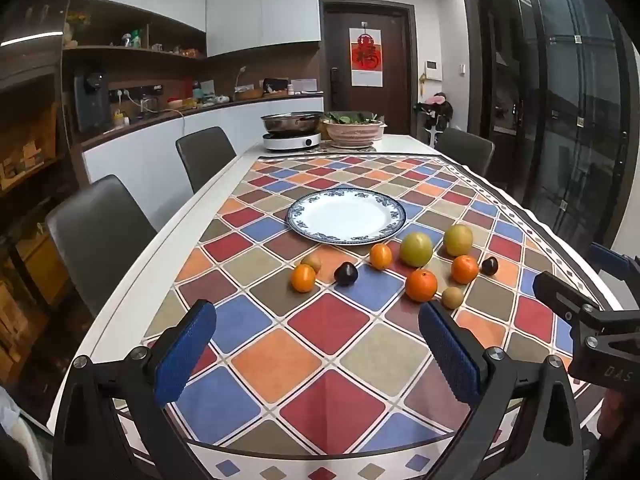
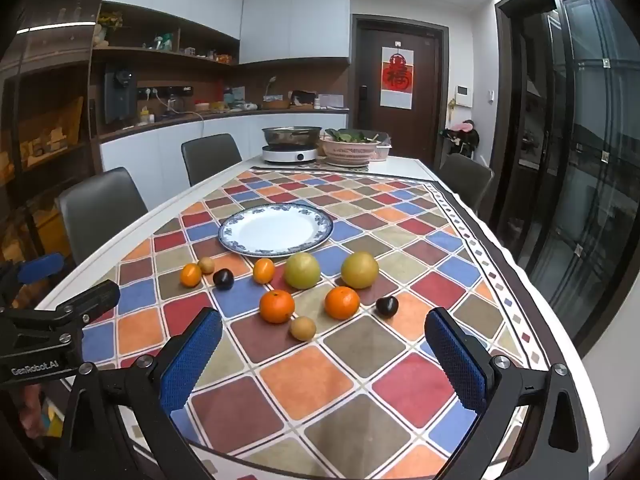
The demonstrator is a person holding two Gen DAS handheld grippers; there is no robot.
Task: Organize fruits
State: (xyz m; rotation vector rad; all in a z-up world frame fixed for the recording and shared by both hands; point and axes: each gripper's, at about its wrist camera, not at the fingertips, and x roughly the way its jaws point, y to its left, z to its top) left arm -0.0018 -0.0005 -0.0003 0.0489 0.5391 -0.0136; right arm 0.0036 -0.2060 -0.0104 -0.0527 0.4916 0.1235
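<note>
**Ten loose fruits, one bare plate: choosing the first pick**

Ten fruits lie scattered on the bench, on the near side of the blue-rimmed plate, which holds nothing. Largest are two yellow-green pears; next, four oranges; smallest, two dark plums and two brown kiwis. Both the left claw and the right claw hang released, jaws spread wide, grasping nothing, tilted down short of the fruit. Judged best: take an outlying fruit first, straddle it squarely, close gently so it cannot roll into its neighbours.
</note>
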